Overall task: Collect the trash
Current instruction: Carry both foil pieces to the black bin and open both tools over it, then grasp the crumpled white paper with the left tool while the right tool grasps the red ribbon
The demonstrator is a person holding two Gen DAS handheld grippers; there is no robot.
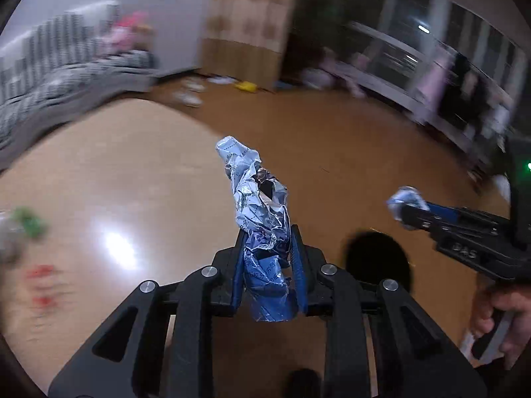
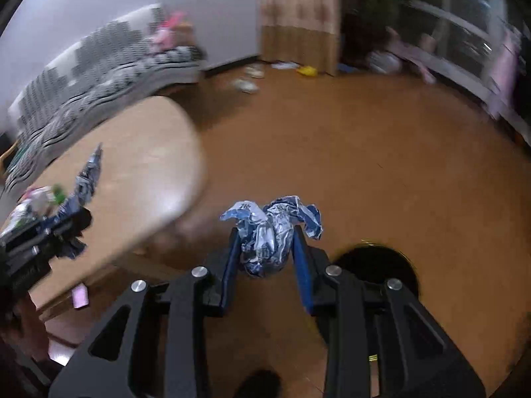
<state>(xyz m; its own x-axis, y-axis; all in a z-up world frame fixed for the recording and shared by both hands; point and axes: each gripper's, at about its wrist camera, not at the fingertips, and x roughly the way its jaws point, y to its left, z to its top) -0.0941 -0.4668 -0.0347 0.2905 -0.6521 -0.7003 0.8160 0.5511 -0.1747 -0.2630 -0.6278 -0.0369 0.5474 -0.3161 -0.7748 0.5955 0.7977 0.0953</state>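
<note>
My left gripper [image 1: 267,248] is shut on a long crumpled blue and silver foil wrapper [image 1: 257,205] that sticks up past the fingertips, above the table edge. It also shows in the right wrist view [image 2: 84,179]. My right gripper [image 2: 265,235] is shut on a crumpled blue and white wrapper ball [image 2: 270,232], held over the floor. That ball and gripper show in the left wrist view [image 1: 406,200] at the right. A black round bin [image 2: 376,265] stands on the floor just right of my right gripper; it also shows in the left wrist view [image 1: 376,258].
A light wooden table [image 2: 149,165] is at the left, with blurred green and red trash [image 1: 30,225] on its left part. A checked sofa [image 2: 99,79] stands behind it. Shoes [image 2: 247,84] and a yellow item [image 2: 307,70] lie by the curtain. A small pink item [image 2: 79,295] sits below the table.
</note>
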